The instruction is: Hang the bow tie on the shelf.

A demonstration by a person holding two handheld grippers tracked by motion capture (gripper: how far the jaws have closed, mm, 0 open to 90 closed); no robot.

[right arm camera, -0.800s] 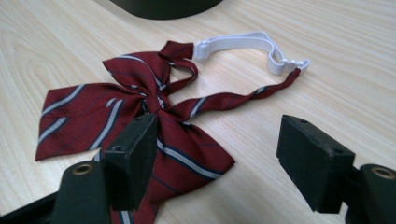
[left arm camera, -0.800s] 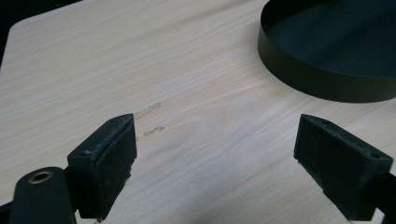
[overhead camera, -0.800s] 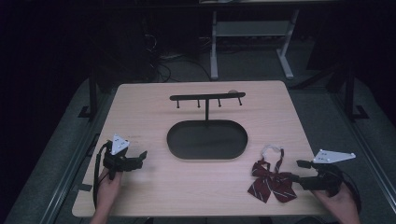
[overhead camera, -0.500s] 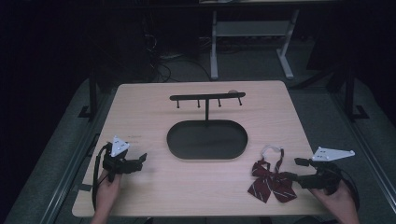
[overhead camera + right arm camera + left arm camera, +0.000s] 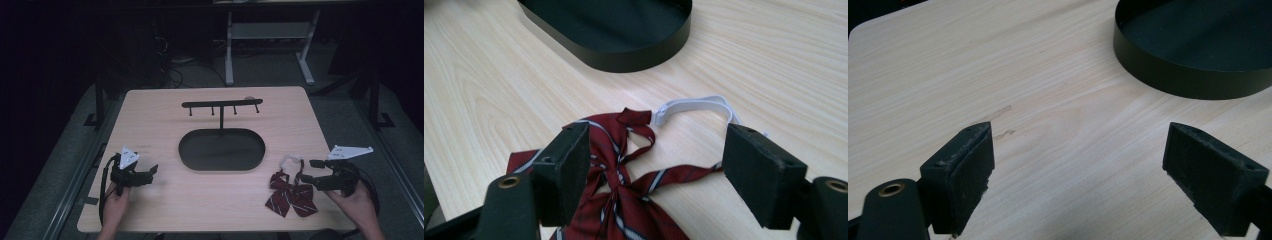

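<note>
A: Table (image 5: 165,125) is showing pale wood grain, smooth, faint sheen.

B: Bow tie (image 5: 624,200) is reading as woven cloth, dark red with pale stripes, soft and creased. Its strap (image 5: 696,105) is looking like smooth white plastic.

A: Oval tray (image 5: 1188,80) is looking like thin black metal, matt, with a smooth wall.

B: Gripper pads (image 5: 764,175) are appearing matt black, slightly rough and rubbery. Hook rack (image 5: 222,105) is showing matt black metal.

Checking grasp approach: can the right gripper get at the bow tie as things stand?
Probably yes. The right gripper is open, right at the bow tie, which lies flat on the table with nothing between them.
</note>
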